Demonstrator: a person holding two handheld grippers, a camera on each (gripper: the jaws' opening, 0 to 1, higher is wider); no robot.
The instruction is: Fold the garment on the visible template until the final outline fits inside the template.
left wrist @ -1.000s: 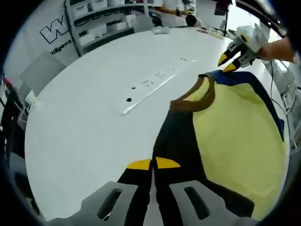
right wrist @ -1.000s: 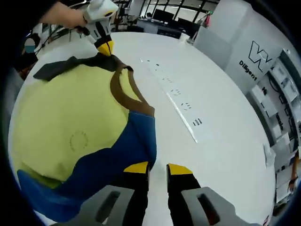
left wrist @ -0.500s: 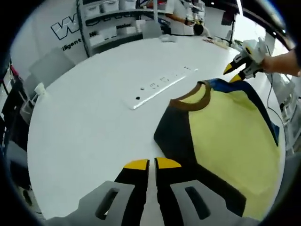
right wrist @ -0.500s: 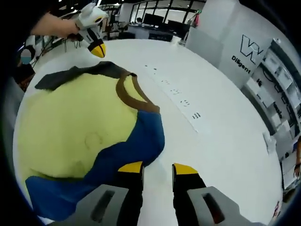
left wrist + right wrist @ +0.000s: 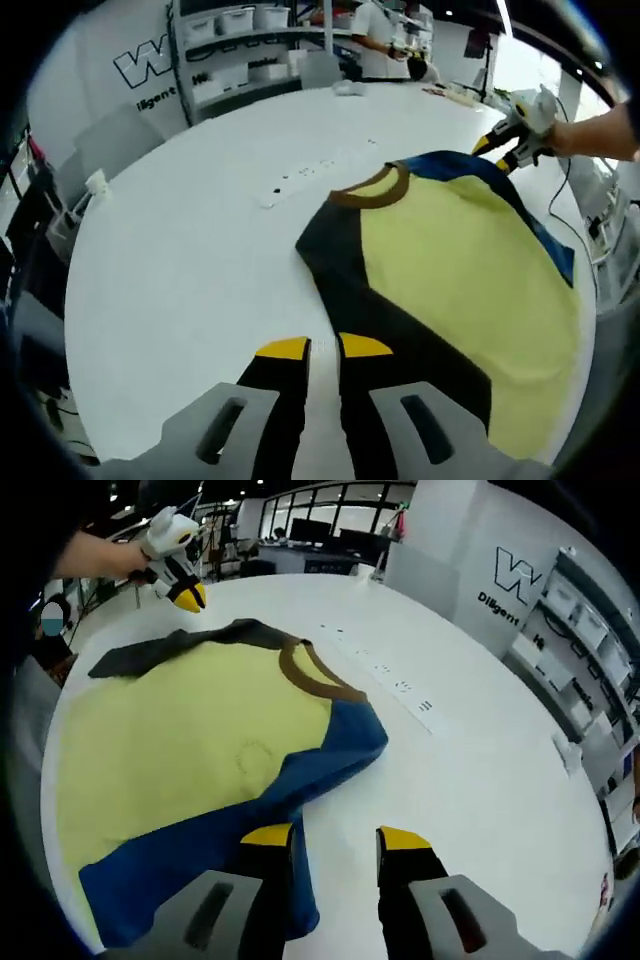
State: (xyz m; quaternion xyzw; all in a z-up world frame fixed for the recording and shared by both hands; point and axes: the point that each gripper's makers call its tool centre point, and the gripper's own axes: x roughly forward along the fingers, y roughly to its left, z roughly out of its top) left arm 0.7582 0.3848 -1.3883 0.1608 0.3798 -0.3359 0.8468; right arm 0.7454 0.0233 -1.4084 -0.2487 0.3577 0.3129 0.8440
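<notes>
A T-shirt (image 5: 450,260) with a yellow body, a brown collar (image 5: 375,190), one black sleeve (image 5: 340,260) and one blue sleeve (image 5: 470,170) lies spread flat on the white table (image 5: 180,260). My left gripper (image 5: 324,347) hovers open over the black sleeve's lower edge, nothing between its jaws. In the right gripper view the same shirt (image 5: 200,750) shows, and my right gripper (image 5: 335,836) stands open beside the blue sleeve (image 5: 300,770). Each gripper appears far off in the other's view: the right gripper (image 5: 497,155), the left gripper (image 5: 187,598), both hand-held.
A long white strip with dark marks (image 5: 320,170) lies on the table beyond the collar, also visible as the strip (image 5: 400,685). Shelving (image 5: 240,40) and a grey chair (image 5: 110,140) stand past the table's curved edge. A person stands at the far side.
Both grippers let go of the sleeves they were holding, opened and drew back. The shirt, lifted at the sleeves before, now lies flat and spread.
</notes>
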